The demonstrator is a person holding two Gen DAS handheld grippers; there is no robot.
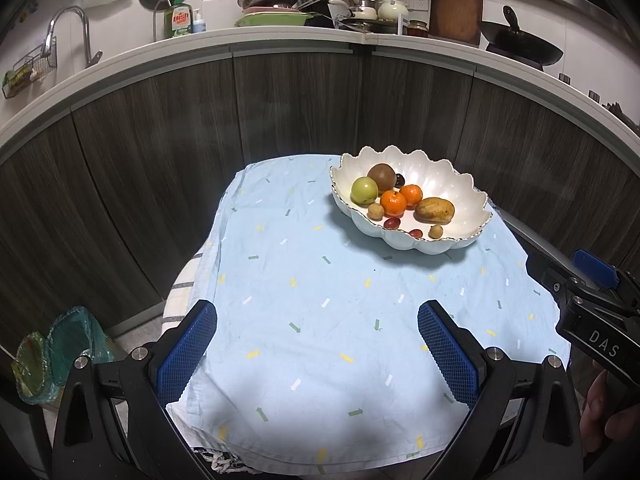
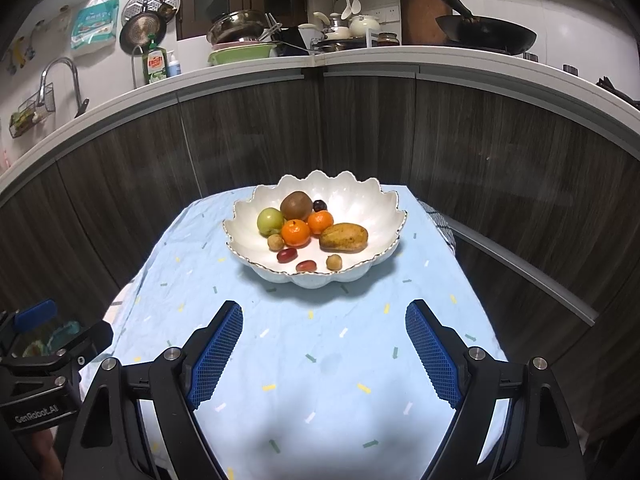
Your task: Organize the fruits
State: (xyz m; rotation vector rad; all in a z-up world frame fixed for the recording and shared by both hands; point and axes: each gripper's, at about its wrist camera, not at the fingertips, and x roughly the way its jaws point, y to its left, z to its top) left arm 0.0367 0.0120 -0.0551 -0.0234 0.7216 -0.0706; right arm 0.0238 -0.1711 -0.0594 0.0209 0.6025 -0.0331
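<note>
A white scalloped bowl (image 1: 452,188) (image 2: 360,200) stands at the far end of a small table with a light blue cloth (image 1: 320,312) (image 2: 320,360). In it lie a green apple (image 1: 364,191) (image 2: 270,221), a brown kiwi (image 1: 382,177) (image 2: 296,205), two mandarins (image 1: 393,203) (image 2: 296,233), a yellow-brown mango (image 1: 434,210) (image 2: 344,237), a dark plum (image 2: 319,205), red grapes (image 2: 287,255) and small tan longans (image 2: 333,261). My left gripper (image 1: 318,316) hovers open over the near cloth, holding nothing. My right gripper (image 2: 324,312) is open too, empty, short of the bowl.
Dark wood cabinet fronts (image 1: 280,112) curve close behind the table under a white counter (image 1: 280,36) crowded with pots, dishes and a dish soap bottle (image 1: 178,20). A wok (image 2: 486,34) sits at the right. A bin with green bags (image 1: 60,352) stands low left of the table.
</note>
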